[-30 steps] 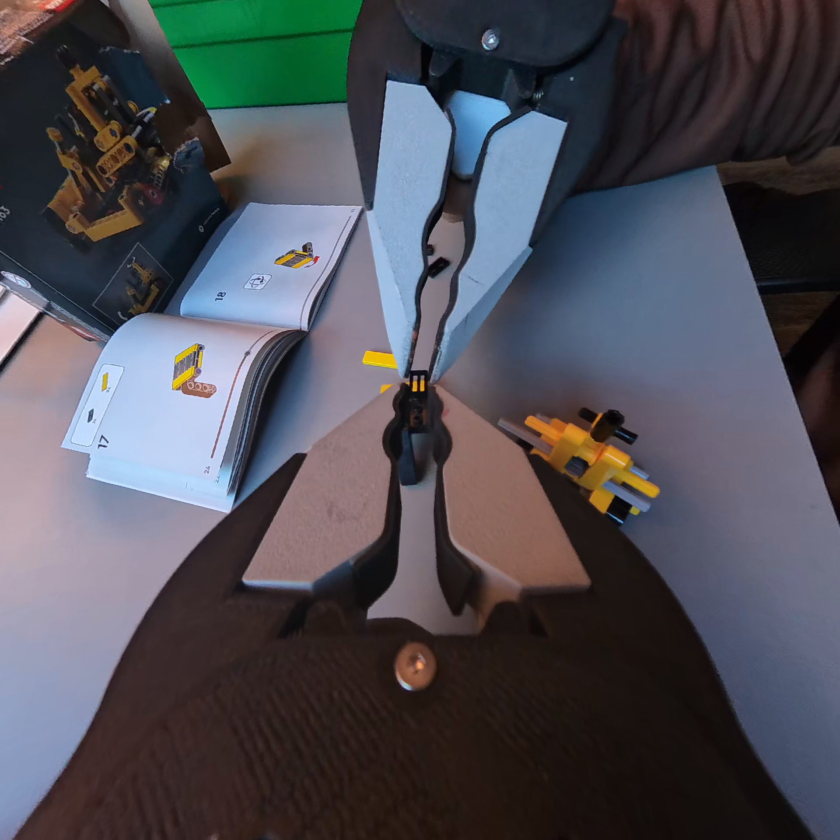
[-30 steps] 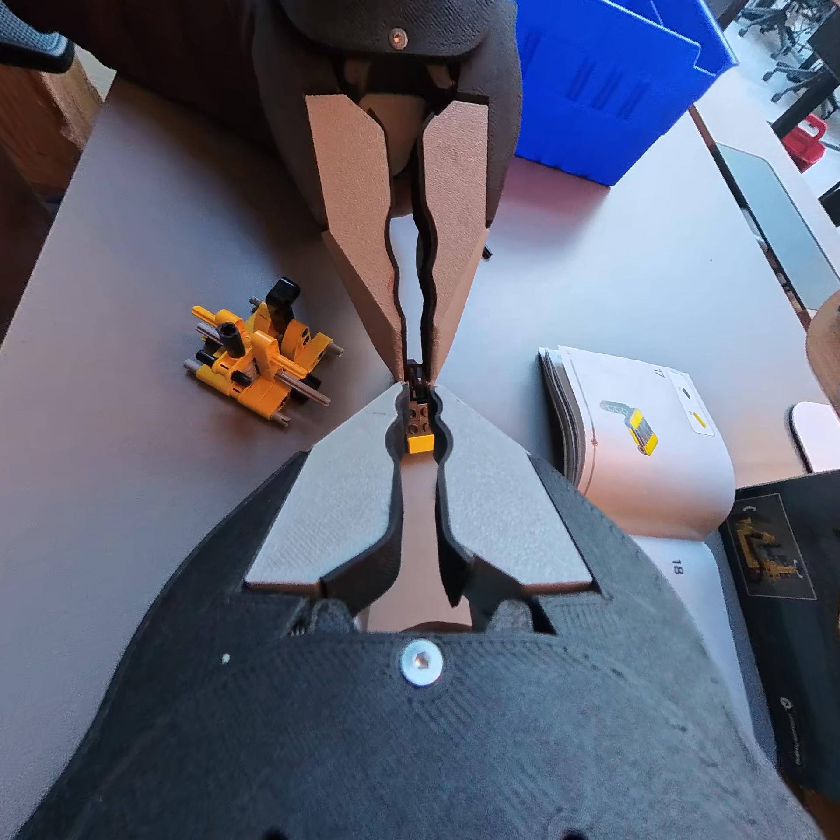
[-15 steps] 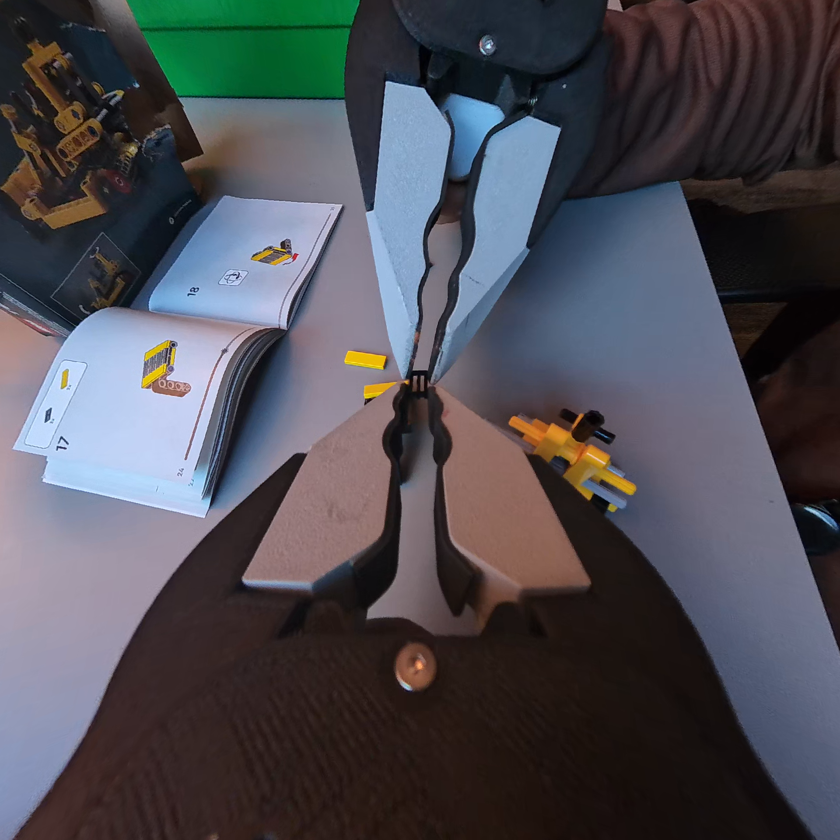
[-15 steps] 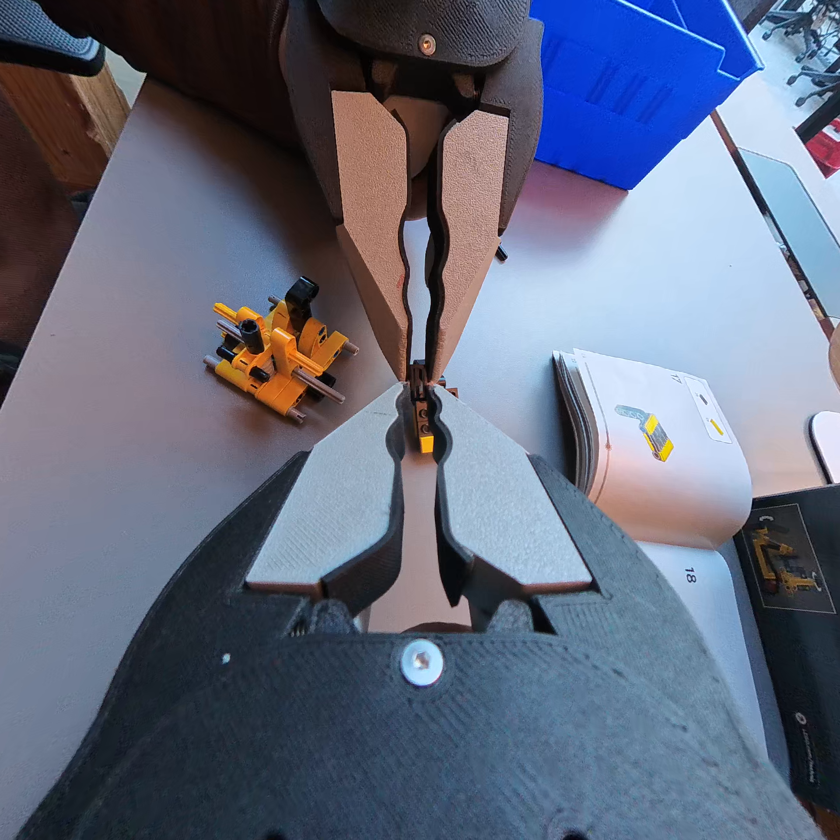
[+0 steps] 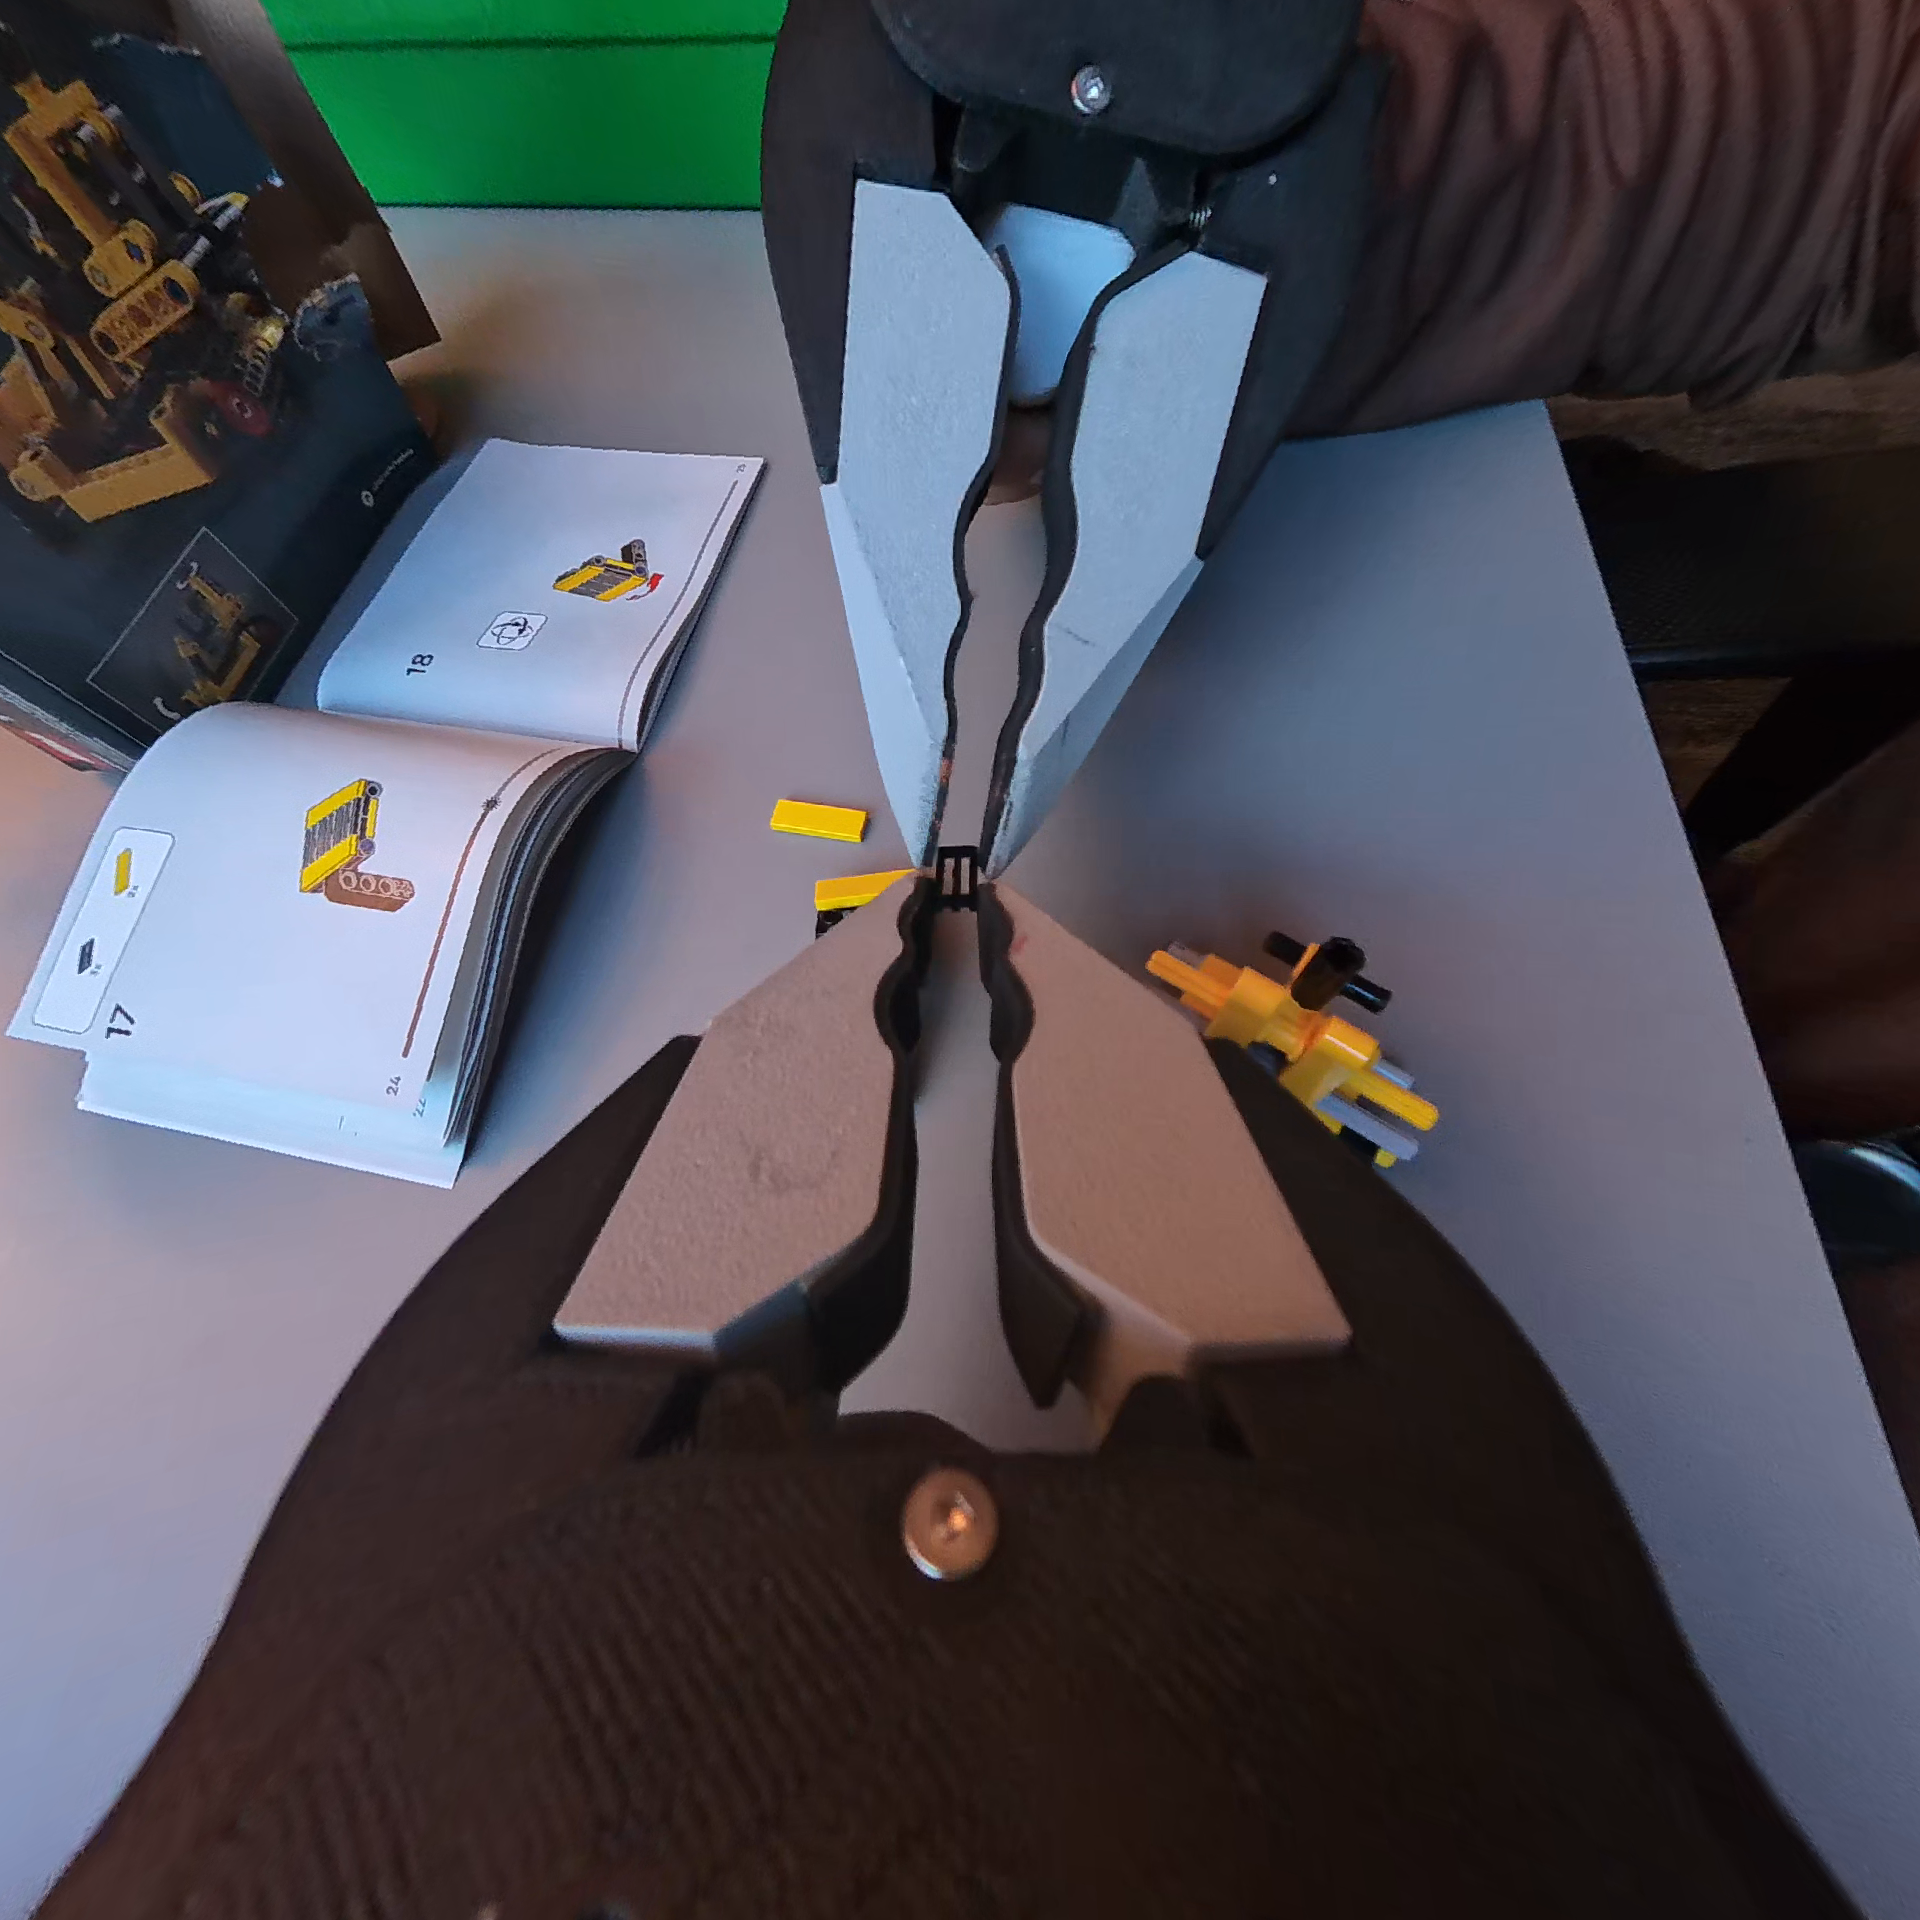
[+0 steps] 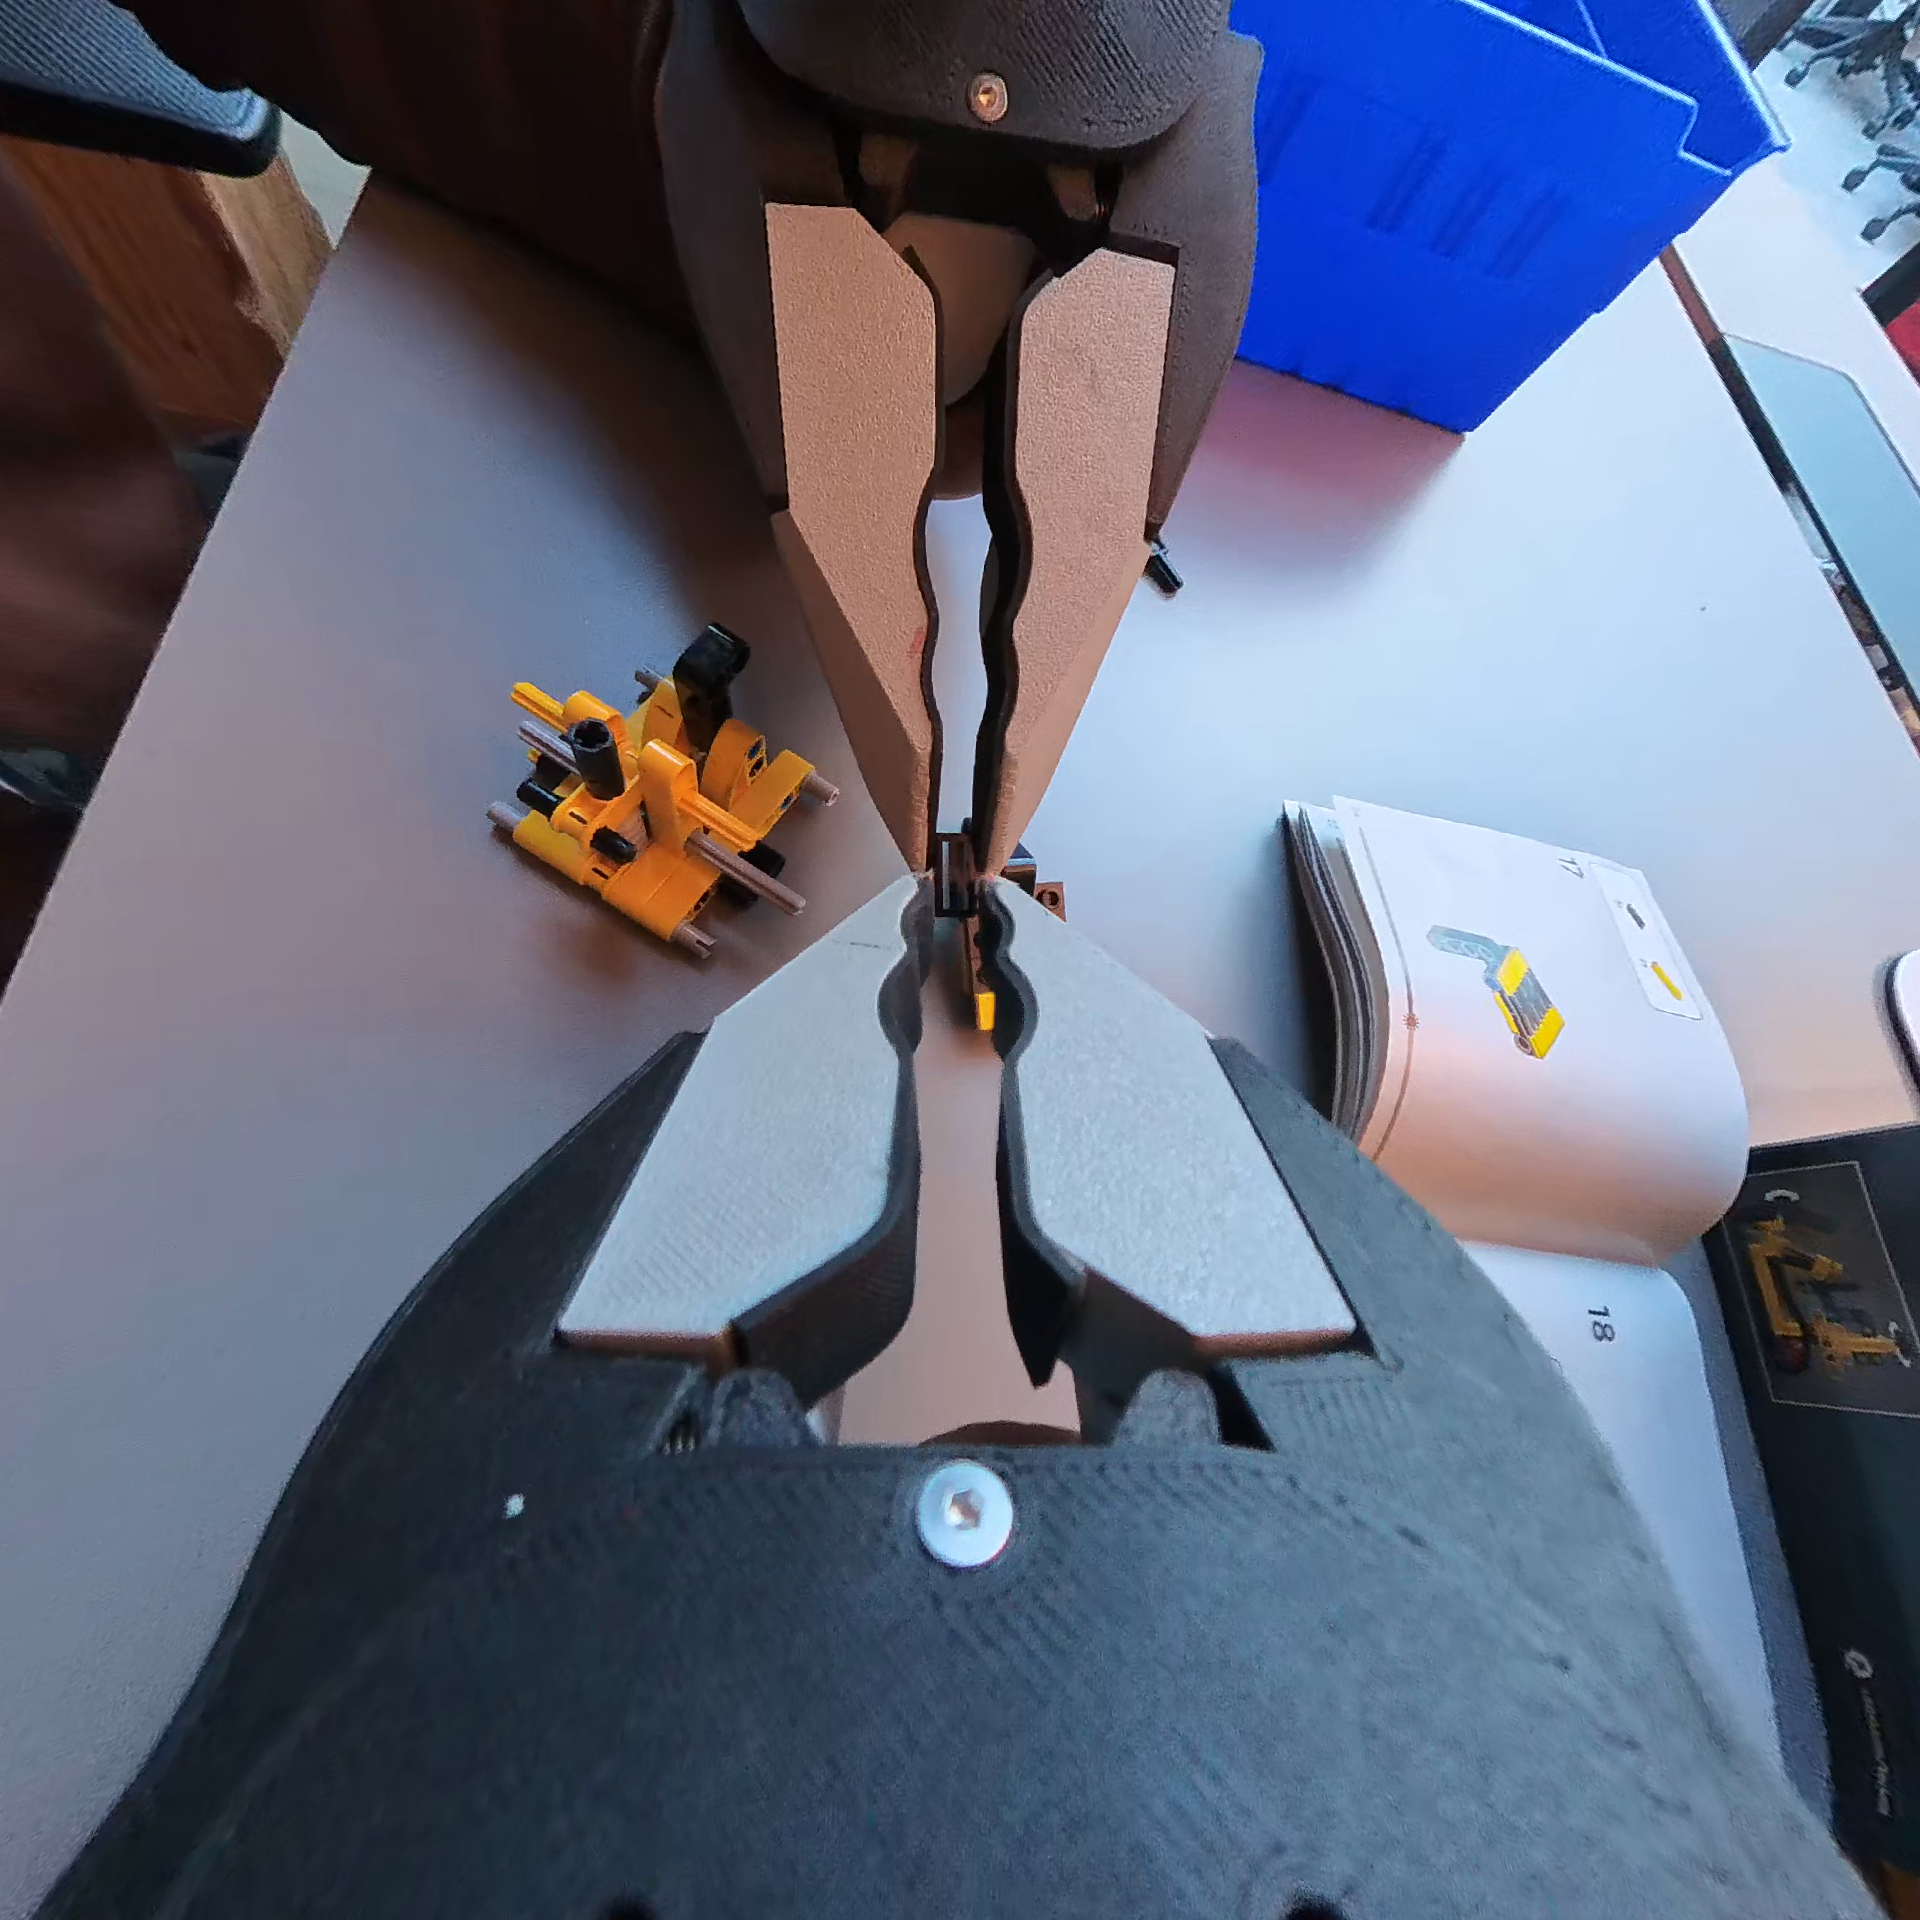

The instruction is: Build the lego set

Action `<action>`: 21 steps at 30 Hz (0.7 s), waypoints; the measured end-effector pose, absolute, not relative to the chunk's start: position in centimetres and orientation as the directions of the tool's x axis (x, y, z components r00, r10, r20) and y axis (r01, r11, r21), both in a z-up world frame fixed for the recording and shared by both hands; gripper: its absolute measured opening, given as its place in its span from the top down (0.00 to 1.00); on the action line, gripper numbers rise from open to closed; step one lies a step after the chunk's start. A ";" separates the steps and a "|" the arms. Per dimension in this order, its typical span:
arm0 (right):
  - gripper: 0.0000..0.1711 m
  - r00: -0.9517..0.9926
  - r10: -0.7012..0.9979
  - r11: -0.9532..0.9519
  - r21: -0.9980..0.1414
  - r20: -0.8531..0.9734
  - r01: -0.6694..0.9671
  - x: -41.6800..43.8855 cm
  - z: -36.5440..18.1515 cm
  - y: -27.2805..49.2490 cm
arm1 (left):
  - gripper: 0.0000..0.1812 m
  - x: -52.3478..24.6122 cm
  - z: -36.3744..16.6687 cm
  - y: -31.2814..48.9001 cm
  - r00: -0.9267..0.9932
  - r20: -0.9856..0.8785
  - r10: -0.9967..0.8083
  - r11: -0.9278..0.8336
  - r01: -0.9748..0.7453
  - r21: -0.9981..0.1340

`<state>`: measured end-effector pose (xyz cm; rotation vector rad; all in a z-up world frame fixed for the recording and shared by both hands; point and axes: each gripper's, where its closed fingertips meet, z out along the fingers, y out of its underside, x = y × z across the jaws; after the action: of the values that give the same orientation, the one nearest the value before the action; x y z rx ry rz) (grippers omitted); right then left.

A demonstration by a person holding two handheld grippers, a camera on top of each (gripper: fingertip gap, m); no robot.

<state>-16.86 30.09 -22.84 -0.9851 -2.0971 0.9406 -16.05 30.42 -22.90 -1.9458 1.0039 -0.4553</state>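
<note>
— Where's the piece being worked on?

— A small black grille piece hangs above the desk, pinched tip to tip between the left gripper and the right gripper, which face each other. From the right wrist view, the same black piece has a brick with a yellow end behind it, inside the right gripper.

— So both sets of jaws are gripping?

— Both are nearly shut, clamped on that little assembly.

— What lies around it?

— Just below and to one side, two yellow tiles lie flat on the desk. On the other side sits a yellow and black sub-assembly with grey axles. Further out, an open instruction booklet rests beside the dark set box. A blue bin stands at the far desk edge, and a brown sleeve shows behind the right gripper.
</note>
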 end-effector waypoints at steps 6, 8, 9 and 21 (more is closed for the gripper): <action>0.97 -0.491 0.822 0.491 -0.795 0.288 0.357 -17.2 -22.8 30.4 | 0.97 -16.3 -22.4 30.6 0.623 -0.067 -0.780 -0.288 -0.452 -0.844; 0.97 -0.481 0.828 0.479 -0.809 0.288 0.340 -17.3 -22.4 30.3 | 0.98 -16.4 -22.0 30.6 0.623 -0.066 -0.779 -0.283 -0.444 -0.850; 0.97 -0.483 0.831 0.467 -0.816 0.274 0.340 -17.3 -22.3 30.3 | 0.98 -16.4 -22.0 30.6 0.626 -0.062 -0.777 -0.286 -0.439 -0.852; 0.95 -0.494 0.834 0.451 -0.821 0.246 0.351 -17.2 -22.6 30.4 | 0.98 -16.4 -22.9 30.6 0.624 -0.112 -0.773 -0.286 -0.501 -0.817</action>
<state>-17.24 30.35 -22.56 -0.9872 -2.0492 0.9493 -16.42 30.63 -22.94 -1.9548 1.0060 -0.3845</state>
